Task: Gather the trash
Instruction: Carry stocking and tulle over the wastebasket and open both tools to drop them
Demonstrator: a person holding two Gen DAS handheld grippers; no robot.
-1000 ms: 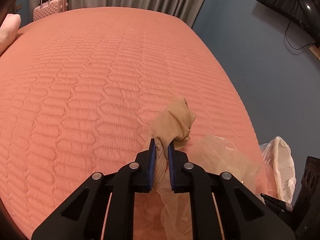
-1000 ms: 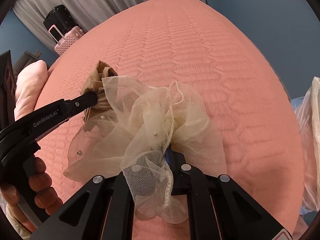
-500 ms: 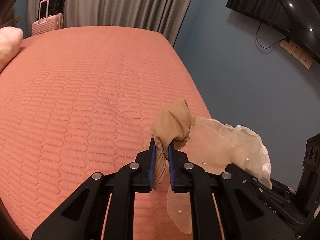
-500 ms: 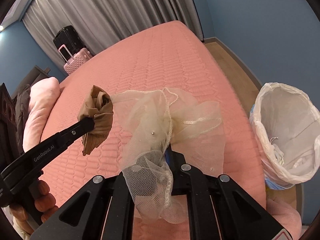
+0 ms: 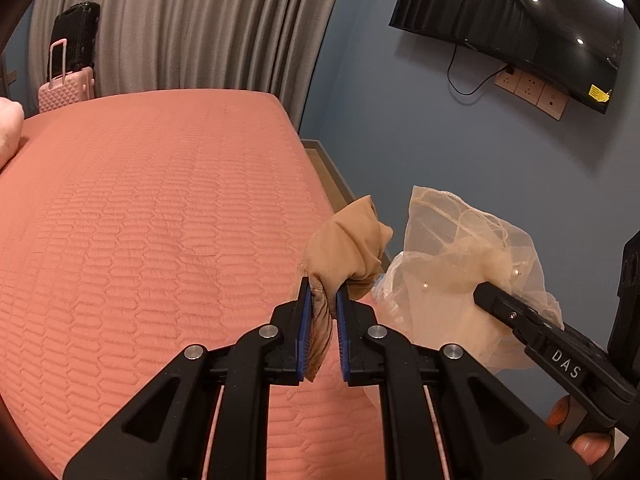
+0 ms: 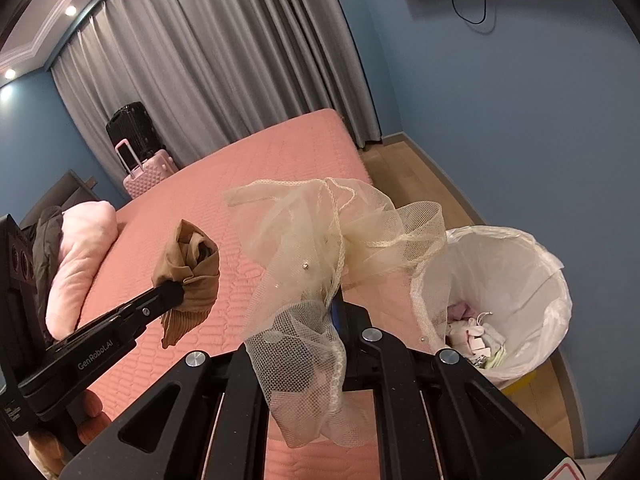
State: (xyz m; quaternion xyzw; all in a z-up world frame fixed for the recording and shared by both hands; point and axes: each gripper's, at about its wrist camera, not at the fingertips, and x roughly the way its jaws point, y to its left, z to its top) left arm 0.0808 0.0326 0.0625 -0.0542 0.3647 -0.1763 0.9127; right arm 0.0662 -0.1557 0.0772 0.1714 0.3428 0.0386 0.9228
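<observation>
The right gripper [image 6: 334,312] is clamped on a cream, bead-dotted net fabric [image 6: 332,248], which billows above the fingers and droops in a fold below them. Just beyond and to the right of that bundle, lower down on the wooden floor [image 6: 404,176], stands the white-lined trash bin [image 6: 532,276], mouth open and already holding pale scraps.

That is the relation the drop turns on: the bin lies forward-right of the right gripper and close, while the left gripper [image 6: 176,294], pinched on a crumpled tan nylon stocking [image 6: 192,276], sits further left over the salmon quilted bedspread [image 6: 248,168], so the right hand is judged nearer.

From the left wrist the stocking [image 5: 348,252] stands upright between narrow blue pads [image 5: 306,320].

Against a second ago, both bundles have risen off the bedspread, and the bin, then only at the frame edge, now shows fully.
</observation>
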